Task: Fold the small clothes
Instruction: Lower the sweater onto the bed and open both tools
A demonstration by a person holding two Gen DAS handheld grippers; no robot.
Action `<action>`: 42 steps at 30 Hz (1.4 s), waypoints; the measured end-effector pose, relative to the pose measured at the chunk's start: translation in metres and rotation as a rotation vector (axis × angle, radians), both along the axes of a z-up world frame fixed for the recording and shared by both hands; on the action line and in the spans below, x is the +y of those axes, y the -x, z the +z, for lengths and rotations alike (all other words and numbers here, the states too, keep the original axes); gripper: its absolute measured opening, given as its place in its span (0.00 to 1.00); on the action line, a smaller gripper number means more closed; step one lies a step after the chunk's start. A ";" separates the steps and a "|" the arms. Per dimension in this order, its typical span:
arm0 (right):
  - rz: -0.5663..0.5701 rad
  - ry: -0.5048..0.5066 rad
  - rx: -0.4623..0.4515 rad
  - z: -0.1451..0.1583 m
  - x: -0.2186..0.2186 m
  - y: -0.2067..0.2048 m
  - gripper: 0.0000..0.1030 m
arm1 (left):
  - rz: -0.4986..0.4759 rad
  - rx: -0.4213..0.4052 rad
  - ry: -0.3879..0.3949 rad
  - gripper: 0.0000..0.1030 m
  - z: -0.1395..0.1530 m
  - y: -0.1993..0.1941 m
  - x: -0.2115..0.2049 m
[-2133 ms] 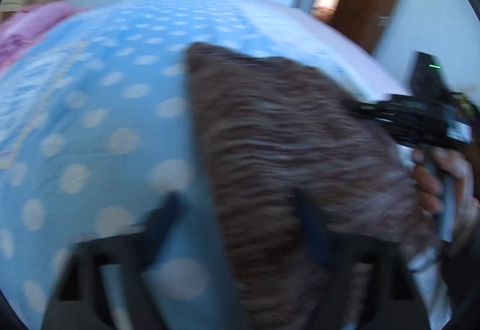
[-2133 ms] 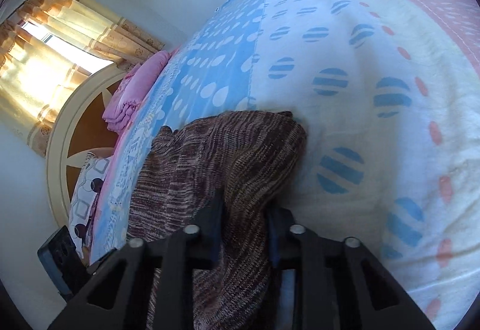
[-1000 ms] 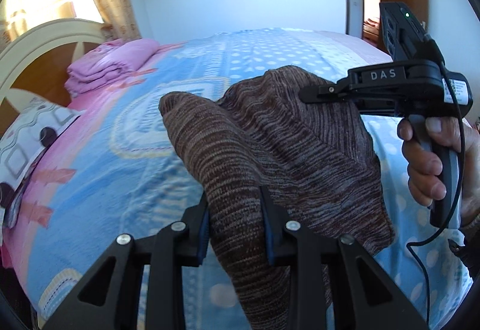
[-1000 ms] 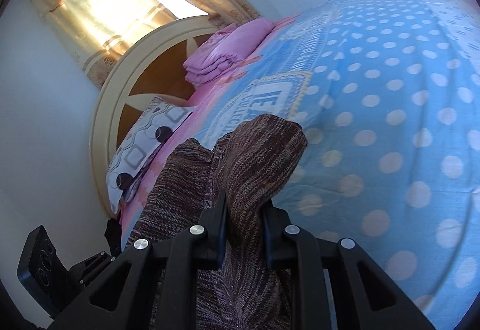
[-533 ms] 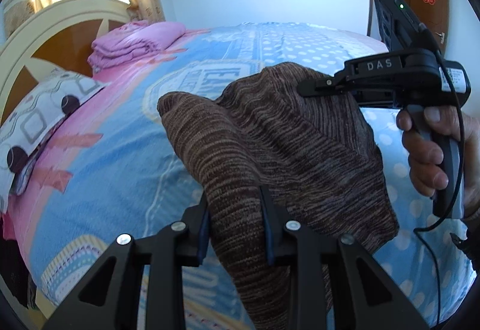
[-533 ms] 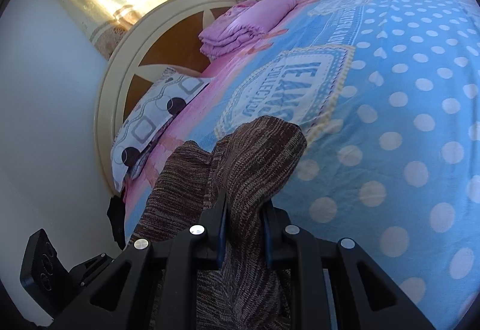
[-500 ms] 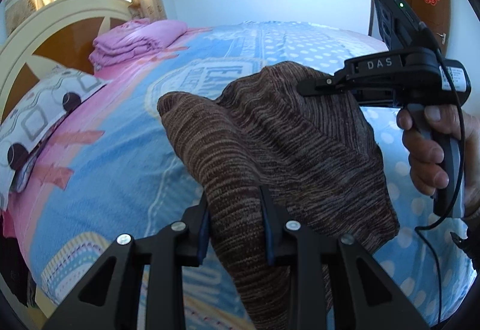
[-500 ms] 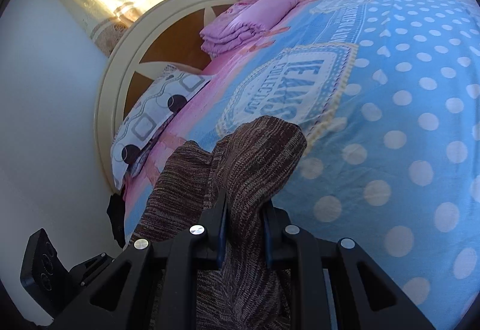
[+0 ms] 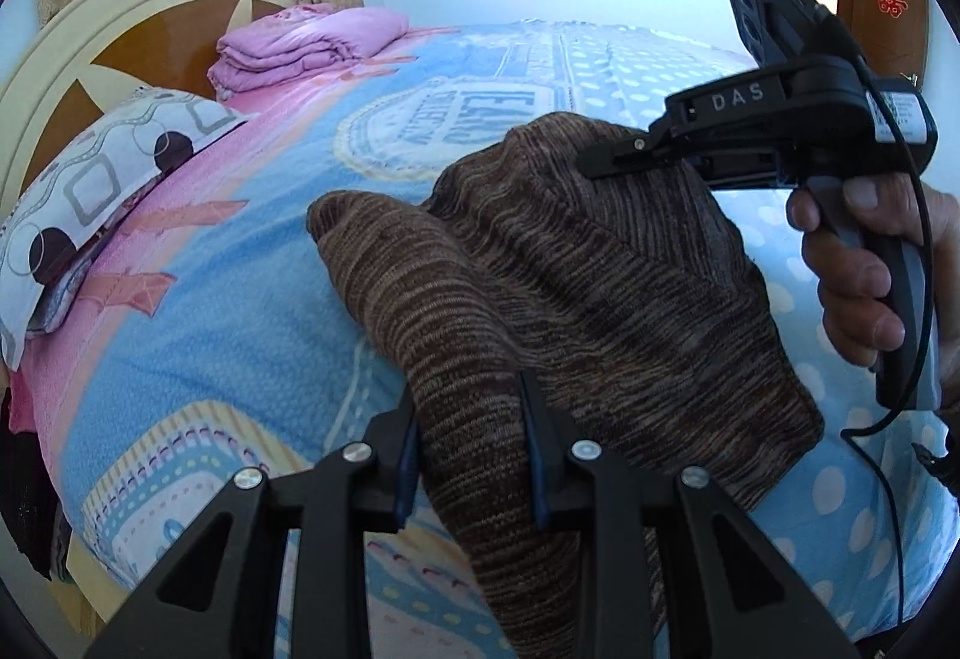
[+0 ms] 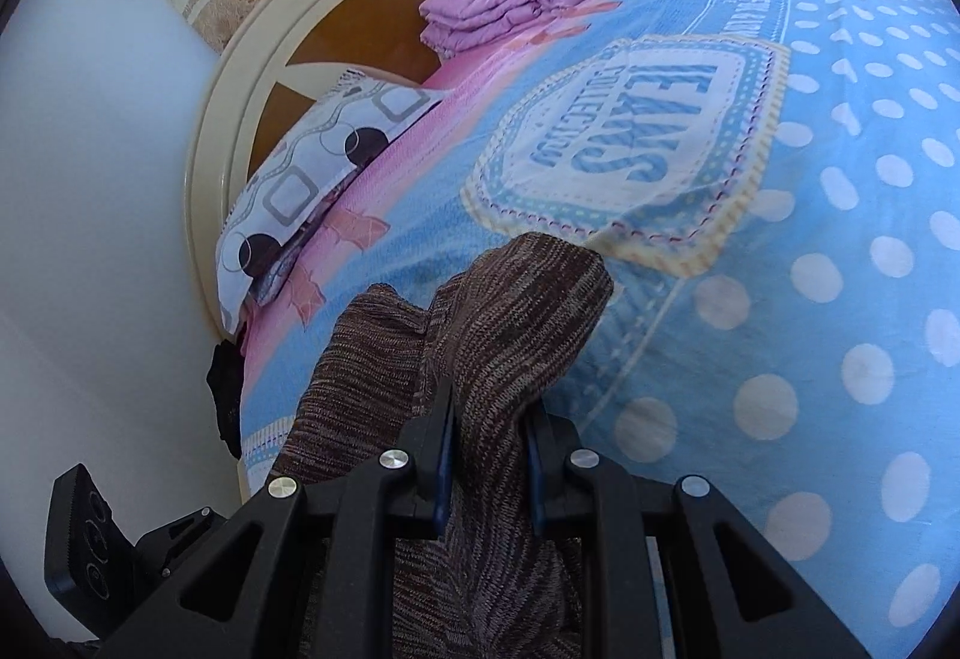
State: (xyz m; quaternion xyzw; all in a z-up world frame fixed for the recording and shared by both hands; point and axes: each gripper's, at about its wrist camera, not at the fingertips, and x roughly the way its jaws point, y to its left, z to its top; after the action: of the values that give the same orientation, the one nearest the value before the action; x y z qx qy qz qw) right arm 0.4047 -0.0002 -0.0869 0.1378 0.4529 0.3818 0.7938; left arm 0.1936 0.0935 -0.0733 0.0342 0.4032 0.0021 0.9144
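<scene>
Clearly the brown knit garment hangs in the air above the blue dotted bedspread, each upper corner pinched in a gripper: the left gripper clamps one bunched edge, the right gripper the other. To lay it well, I judge both hands should keep the top edge taut and level, lower together onto bare spread short of the patterned pillow, and release only once the knit lies flat
</scene>
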 end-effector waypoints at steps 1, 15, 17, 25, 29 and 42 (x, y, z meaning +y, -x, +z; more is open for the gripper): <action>0.003 0.001 0.002 -0.001 0.002 0.000 0.19 | 0.002 0.002 -0.001 0.29 -0.002 0.001 0.001; -0.036 0.074 0.049 -0.035 0.009 -0.017 0.19 | 0.039 0.047 0.027 0.39 -0.028 -0.001 0.015; -0.044 0.088 0.058 -0.043 0.008 -0.019 0.19 | 0.057 0.033 0.016 0.47 -0.030 0.000 0.017; -0.079 0.128 0.029 -0.045 0.007 -0.016 0.24 | 0.101 0.004 -0.035 0.69 -0.035 0.002 0.019; -0.112 0.163 -0.057 -0.021 0.003 0.007 0.35 | 0.106 0.015 -0.019 0.72 -0.026 0.007 0.021; -0.289 0.189 -0.295 0.062 -0.030 0.150 0.56 | 0.126 -0.174 0.013 0.87 0.042 0.054 0.036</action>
State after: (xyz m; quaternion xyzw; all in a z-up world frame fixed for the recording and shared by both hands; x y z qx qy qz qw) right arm 0.2550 -0.0299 -0.0249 0.0689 0.3412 0.2362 0.9072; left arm 0.1401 0.1291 -0.0311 0.0024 0.3235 0.0601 0.9443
